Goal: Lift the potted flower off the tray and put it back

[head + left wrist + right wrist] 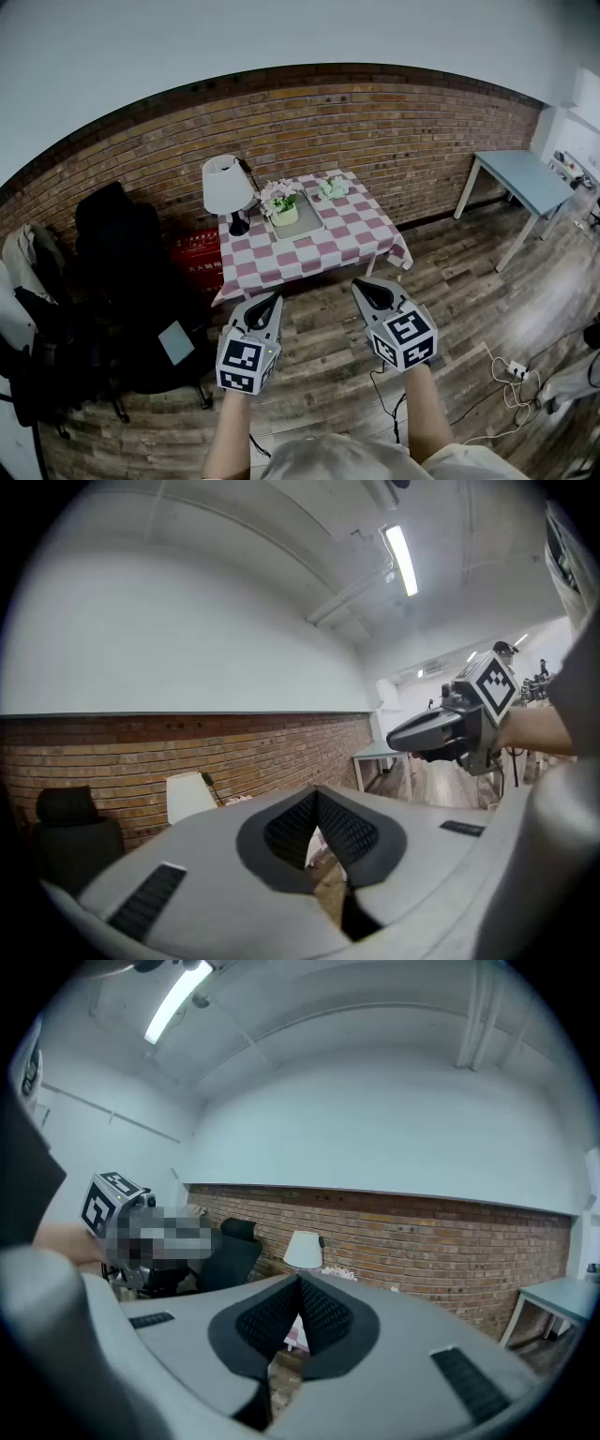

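Head view: holding out the left tool [273, 298] and right tool [362, 285] side by side on bare forearms, near level, above plank floor [328, 347], well short of the red-and-white checked-cloth bench [309, 251]. On it, the pink-flowered plant in a cream pot [282, 206], standing in the grey rectangular tray [305, 225] beside a white-shaded lamp [226, 186].

Left gripper view: clenched on nothing, pads meeting; bench mostly hidden behind them.

Right gripper view: likewise clenched and empty; plant only just peeking out beside the lamp.

Bare wooden floor [319, 323] leads to the worktop [309, 251], open along its near edge; a white lamp [227, 185] crowds the tray [306, 223] from the left.
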Demonstrator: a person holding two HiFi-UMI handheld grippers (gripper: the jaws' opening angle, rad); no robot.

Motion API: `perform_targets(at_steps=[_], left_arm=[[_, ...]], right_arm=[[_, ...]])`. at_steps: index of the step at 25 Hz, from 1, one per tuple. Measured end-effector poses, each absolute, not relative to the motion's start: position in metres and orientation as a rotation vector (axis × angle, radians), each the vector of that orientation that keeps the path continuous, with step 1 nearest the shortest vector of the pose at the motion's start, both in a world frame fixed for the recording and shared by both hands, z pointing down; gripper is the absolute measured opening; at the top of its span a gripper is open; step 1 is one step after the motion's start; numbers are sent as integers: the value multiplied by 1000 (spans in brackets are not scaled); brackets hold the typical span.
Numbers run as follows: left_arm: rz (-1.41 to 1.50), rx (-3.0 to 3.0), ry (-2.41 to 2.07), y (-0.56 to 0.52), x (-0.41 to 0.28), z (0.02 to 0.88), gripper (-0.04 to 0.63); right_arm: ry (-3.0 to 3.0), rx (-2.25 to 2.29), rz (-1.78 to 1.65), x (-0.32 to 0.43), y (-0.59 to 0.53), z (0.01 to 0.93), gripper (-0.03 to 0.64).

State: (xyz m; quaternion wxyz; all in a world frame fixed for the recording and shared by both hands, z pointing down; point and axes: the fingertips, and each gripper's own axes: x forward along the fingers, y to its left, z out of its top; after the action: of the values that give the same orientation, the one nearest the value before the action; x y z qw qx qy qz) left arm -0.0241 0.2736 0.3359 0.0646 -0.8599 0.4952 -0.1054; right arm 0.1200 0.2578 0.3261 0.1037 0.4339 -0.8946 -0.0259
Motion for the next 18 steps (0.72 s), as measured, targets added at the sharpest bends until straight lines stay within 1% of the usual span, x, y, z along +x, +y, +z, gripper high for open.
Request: perform_targets(at_steps=[10, 15, 18], left_arm=[[-337, -2586, 1530, 270, -8, 341, 31], [-360, -2570, 1560, 266, 1, 344, 31], [-376, -2553, 1586, 267, 6, 348, 31]], right_arm=[[-2673, 1209, -61, 132, 255, 333, -3], [-2620, 1185, -261, 149, 249, 334, 0], [-2664, 1142, -194, 155, 250, 339, 3]])
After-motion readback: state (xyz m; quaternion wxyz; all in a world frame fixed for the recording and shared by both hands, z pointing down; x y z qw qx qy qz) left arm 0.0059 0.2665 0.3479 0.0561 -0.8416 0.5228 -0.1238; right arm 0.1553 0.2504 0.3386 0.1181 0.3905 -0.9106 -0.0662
